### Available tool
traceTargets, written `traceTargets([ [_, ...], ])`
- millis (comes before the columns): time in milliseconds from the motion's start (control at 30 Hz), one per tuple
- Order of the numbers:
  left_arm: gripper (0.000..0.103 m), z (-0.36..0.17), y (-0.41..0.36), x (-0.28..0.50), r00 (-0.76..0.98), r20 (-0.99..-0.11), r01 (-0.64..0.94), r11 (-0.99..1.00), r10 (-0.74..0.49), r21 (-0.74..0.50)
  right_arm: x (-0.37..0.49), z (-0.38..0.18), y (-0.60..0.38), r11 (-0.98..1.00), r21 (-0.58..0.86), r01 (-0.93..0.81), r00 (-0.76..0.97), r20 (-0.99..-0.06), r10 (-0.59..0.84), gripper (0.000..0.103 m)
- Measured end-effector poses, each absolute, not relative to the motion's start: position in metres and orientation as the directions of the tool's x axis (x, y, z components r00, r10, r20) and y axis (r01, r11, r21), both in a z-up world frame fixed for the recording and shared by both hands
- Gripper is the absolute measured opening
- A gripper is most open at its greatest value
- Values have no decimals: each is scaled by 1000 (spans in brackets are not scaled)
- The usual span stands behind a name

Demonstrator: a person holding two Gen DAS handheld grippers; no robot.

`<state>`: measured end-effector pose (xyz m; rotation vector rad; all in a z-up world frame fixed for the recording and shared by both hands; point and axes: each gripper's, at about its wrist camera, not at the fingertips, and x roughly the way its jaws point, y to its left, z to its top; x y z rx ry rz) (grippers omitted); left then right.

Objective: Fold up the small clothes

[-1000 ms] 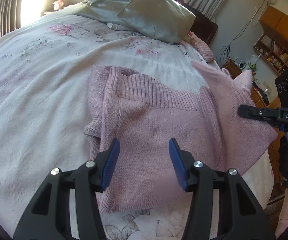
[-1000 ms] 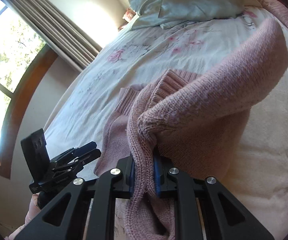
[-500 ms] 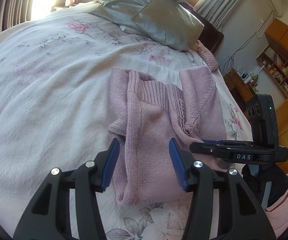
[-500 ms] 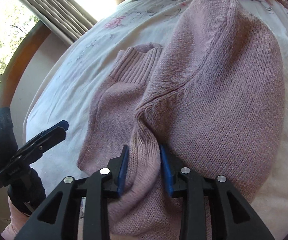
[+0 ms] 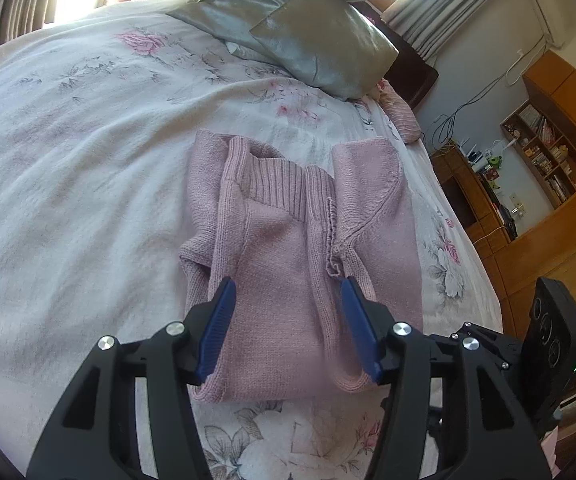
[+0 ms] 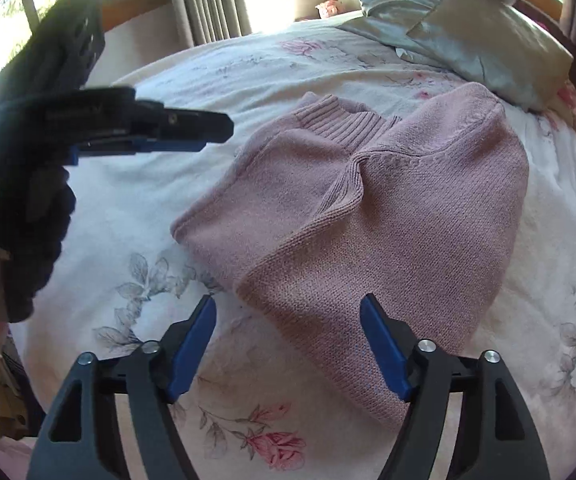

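pink sweater (image 5: pixel 288 264) lies lengthwise, collar toward pillows (image 5: pixel 319 40), both hand-held grippers wide, empty.

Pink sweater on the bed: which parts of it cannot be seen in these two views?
- Sweater, left wrist view: hem partly behind the left tongs.
- Sweater, right wrist view: near corner behind the right tongs.
- Both views: the folded-in sleeves lie under or inside the folds.
- Underside: against the bedspread.

Pink sweater (image 5: pixel 288 280) matt knit (ribbed collar); pillow (image 5: pixel 319 40) glossy satin.
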<state>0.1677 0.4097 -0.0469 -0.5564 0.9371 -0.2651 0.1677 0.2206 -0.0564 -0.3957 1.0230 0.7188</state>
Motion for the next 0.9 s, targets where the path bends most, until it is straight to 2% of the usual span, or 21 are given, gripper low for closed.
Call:
traceTargets([
  [167, 59, -46, 396, 176, 536, -704, -8, 831, -466, -557, 166, -78, 238, 696, -80, -714, 374, -884, 282, 77],
  [200, 60, -47, 395, 177, 529, -705, -9, 828, -472, -561, 168, -82, 240, 701, -90, -708, 381, -884, 271, 72],
  [267, 60, -50, 393, 180, 516, -700, -10, 813, -494, -582, 174, -87, 240, 708, -93, -700, 387, -882, 268, 57],
  [300, 61, -52, 392, 182, 510, -696, -11, 805, -505, -593, 177, -86, 237, 711, -43, -702, 361, -882, 303, 41],
  [367, 62, -59, 390, 186, 497, -688, -18, 787, -528, -617, 180, -80, 228, 727, 8, -687, 353, -870, 343, 22],
  [400, 62, -62, 390, 188, 490, -683, -25, 775, -541, -632, 182, -76, 222, 735, 30, -678, 354, -862, 362, 17],
  [533, 63, -78, 382, 204, 460, -658, -49, 723, -596, -689, 184, -51, 186, 725, 233, -648, 302, -795, 526, 15],
  [633, 63, -88, 373, 222, 444, -600, -60, 646, -665, -761, 182, -34, 165, 699, 319, -640, 289, -744, 603, 15],
  [767, 64, -93, 358, 247, 456, -536, -65, 574, -711, -816, 178, -19, 151, 678, 337, -653, 294, -713, 637, 15],
  [900, 68, -97, 341, 276, 440, -548, -74, 580, -711, -812, 175, -19, 147, 661, 338, -670, 286, -704, 650, 15],
])
